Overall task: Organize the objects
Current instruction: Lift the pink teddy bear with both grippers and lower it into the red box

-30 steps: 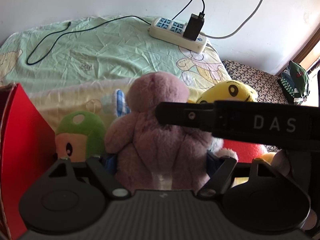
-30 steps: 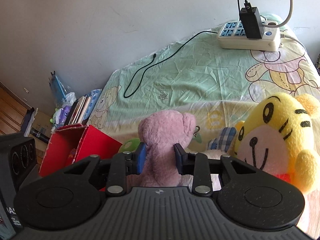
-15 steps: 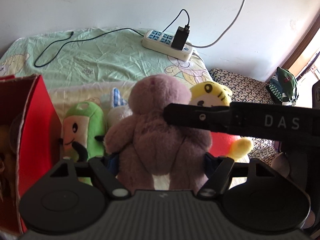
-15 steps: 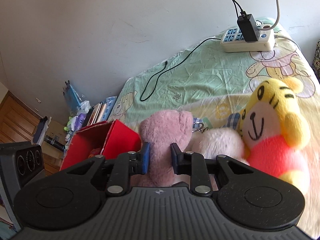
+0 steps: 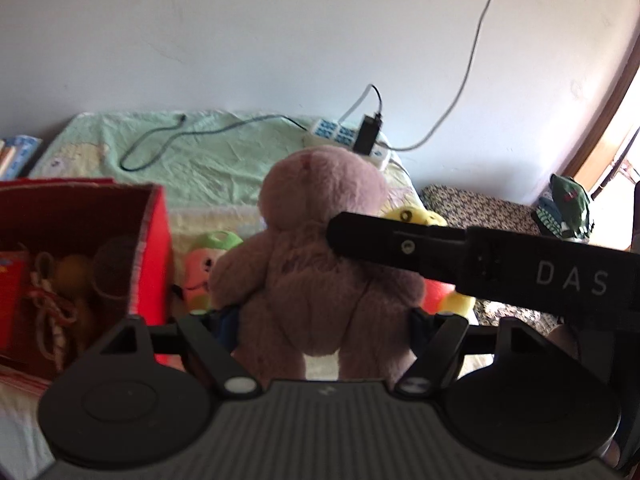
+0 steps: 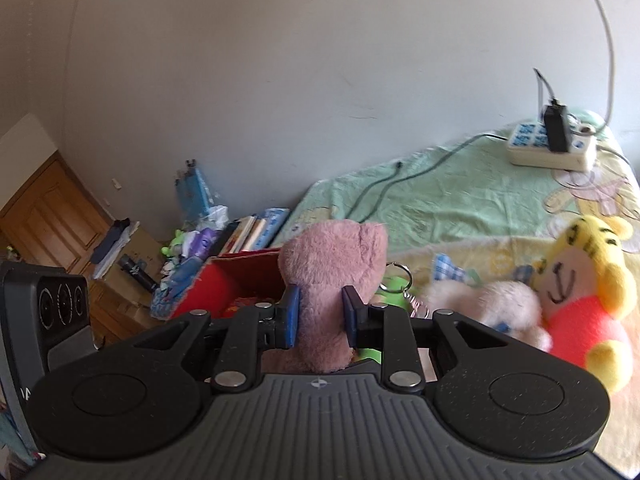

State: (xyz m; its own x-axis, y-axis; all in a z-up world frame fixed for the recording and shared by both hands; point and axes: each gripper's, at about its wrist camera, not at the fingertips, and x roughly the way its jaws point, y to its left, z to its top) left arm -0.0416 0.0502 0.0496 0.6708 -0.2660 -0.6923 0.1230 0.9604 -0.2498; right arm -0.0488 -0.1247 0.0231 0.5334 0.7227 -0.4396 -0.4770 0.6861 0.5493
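Two grippers hold one pink plush bear [image 5: 320,264]. The left gripper [image 5: 324,320] has its jaws spread wide around the bear's hips, blue pads pressing both sides. To its left sits the red box [image 5: 154,248]. The right gripper [image 6: 320,316] pinches the bear's body narrowly between blue pads [image 6: 291,316]; right of it lies a yellow tiger plush [image 6: 580,280].

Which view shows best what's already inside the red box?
The left wrist view: the red box opens toward the camera, showing soft toys inside. In the right wrist view the pink plush and right gripper hide most of its interior.
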